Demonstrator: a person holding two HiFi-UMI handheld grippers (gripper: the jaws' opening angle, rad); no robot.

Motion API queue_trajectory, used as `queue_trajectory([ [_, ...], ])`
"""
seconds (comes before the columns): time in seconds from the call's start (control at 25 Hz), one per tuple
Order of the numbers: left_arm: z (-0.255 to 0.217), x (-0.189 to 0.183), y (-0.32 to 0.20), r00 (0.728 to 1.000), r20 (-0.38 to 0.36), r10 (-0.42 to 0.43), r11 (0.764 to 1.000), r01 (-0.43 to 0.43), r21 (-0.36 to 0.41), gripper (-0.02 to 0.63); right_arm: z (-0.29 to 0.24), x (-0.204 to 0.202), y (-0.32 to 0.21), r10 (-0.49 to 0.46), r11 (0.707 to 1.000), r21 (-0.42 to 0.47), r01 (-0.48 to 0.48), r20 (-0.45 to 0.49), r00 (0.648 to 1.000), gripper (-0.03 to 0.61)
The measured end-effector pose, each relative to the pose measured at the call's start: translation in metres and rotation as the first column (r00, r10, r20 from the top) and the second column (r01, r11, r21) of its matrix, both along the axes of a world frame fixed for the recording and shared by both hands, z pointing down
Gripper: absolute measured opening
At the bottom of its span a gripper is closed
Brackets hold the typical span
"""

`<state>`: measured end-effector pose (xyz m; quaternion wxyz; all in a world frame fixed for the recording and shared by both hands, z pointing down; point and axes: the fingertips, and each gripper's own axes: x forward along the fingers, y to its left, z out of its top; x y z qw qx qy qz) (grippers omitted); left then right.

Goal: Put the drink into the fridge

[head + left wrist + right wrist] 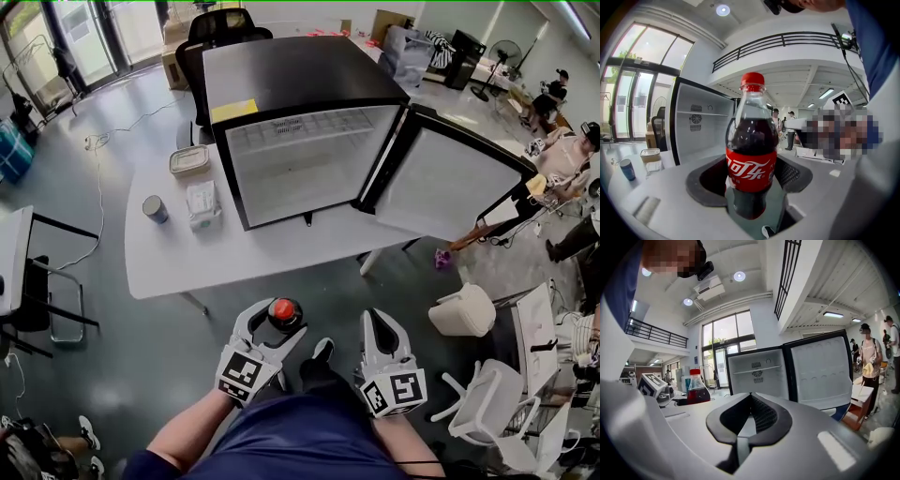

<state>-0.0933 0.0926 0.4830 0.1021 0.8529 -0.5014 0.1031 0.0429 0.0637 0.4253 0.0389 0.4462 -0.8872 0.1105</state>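
Left gripper (270, 328) is clamped on the upright cola bottle (751, 154), low before the table (187, 258), right gripper (382, 323) pinched together on nothing, and the fridge (309, 164) stands open ahead.

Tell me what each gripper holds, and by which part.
The left gripper grips the cola bottle around its middle, at the red label. The right gripper is shut, with nothing in it.
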Motion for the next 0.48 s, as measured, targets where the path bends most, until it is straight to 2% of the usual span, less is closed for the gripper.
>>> queue_trajectory([
  [0.48, 0.006, 0.022, -0.099, 0.987, 0.012, -0.159, 0.987, 0.160, -0.027, 0.307, -0.003, 0.028, -0.107, -0.132, 0.991, 0.002, 0.132, 0.025, 0.991, 0.006],
])
